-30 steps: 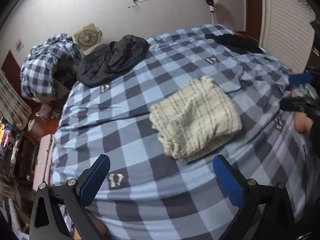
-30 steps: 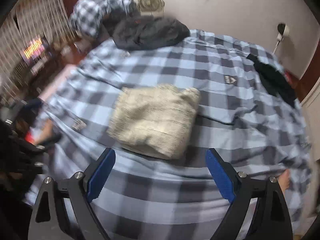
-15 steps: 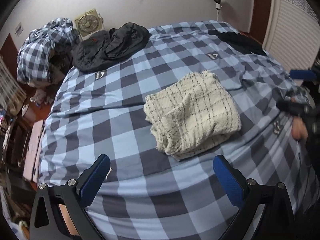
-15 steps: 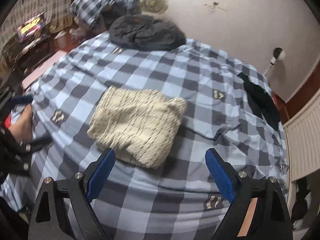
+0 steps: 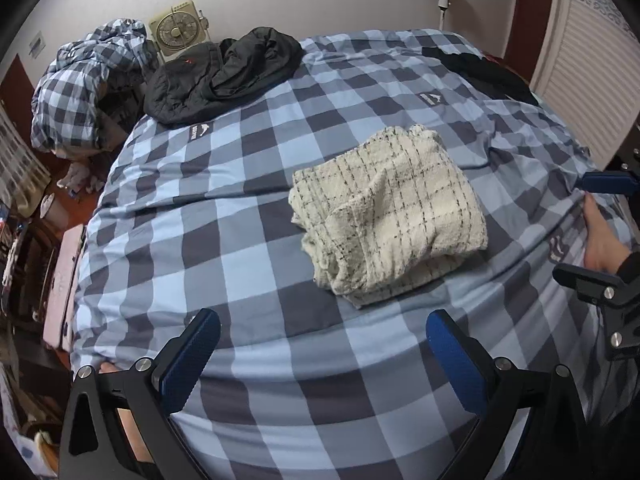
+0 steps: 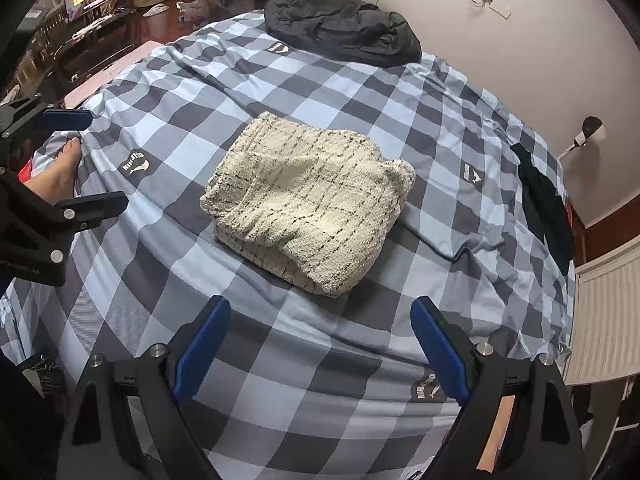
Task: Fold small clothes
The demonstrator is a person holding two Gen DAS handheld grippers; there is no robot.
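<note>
So I have both grippers, left (image 5: 322,354) and right (image 6: 320,344), spread wide and empty, just short of the cream knit garment (image 6: 308,204) folded mid-bed. To tidy it, I'd pinch the loose near edge squarely. Its underside layers stay hidden.

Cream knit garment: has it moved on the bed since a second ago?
No. The folded cream knit garment sits on the same checks of the bedspread, still between its two logo patches; only the camera view has turned. Both grippers are open and clear of it.
</note>
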